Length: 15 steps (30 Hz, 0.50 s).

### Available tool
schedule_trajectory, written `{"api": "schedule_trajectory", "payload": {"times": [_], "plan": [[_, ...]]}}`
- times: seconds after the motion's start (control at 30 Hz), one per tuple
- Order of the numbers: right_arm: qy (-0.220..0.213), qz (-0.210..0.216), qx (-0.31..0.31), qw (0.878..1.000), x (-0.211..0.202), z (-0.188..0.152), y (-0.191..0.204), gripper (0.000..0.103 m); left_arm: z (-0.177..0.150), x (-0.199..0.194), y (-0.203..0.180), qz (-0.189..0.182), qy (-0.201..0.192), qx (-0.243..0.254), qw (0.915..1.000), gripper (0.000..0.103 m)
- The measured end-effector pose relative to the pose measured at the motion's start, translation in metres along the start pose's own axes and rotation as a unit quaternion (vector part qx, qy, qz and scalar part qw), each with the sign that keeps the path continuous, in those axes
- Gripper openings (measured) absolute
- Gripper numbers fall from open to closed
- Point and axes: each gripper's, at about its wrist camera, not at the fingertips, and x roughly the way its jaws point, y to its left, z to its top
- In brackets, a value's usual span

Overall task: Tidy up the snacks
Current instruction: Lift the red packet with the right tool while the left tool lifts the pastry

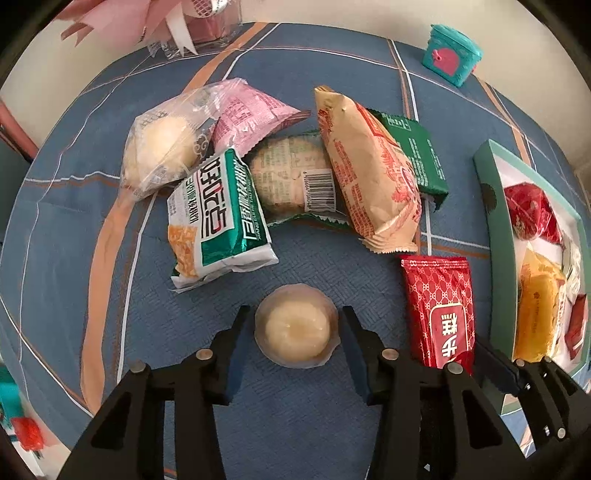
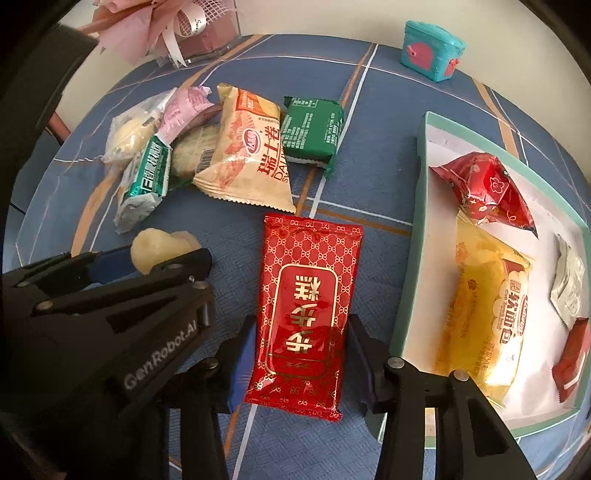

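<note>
1. the left tool [image 1: 296, 341] is spread, its fingers either side of a pale round pastry [image 1: 295, 332] in clear wrap on the blue table [image 1: 110, 314]; whether the pads touch it is hard to tell.
2. the right tool [image 2: 301, 363] is spread around the near end of a red packet [image 2: 304, 310] lying flat; a small gap shows on each side.
3. just right of that tool stands a teal-rimmed box [image 2: 413, 258] holding a yellow bread pack [image 2: 487, 306], a crinkled red packet [image 2: 484, 192] and smaller packets cut off at the frame edge.
4. the left tool's black body [image 2: 110, 314] blocks the near left of the right view and hides most of the pastry.
5. beyond both tools lies a heap: a green-and-white packet [image 1: 218, 218], a beige packet [image 1: 369, 177], a dark green packet [image 2: 312, 129], a pink one [image 1: 251, 114], a clear-bagged bun [image 1: 162, 147], overlapping so the middle item is half hidden.
6. farthest, a teal toy chest [image 2: 432, 50] and a pink ribboned bouquet [image 2: 162, 26], cut off.
</note>
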Motion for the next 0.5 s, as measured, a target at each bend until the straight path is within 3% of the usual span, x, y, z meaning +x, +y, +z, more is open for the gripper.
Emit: {"api": "schedule_trajectory", "payload": {"times": [0.23, 0.5], "plan": [[-0.007, 0.007, 0.011, 1.0, -0.02, 0.002, -0.02, 0.049, 0.004, 0.0, 0.013, -0.025, -0.005, -0.016, 0.9995, 0.048], [-0.034, 0.019, 0.013, 0.999, -0.056, 0.006, -0.027, 0.049, 0.007, -0.027, 0.02, -0.035, -0.035, -0.02, 0.9986, 0.048]]}}
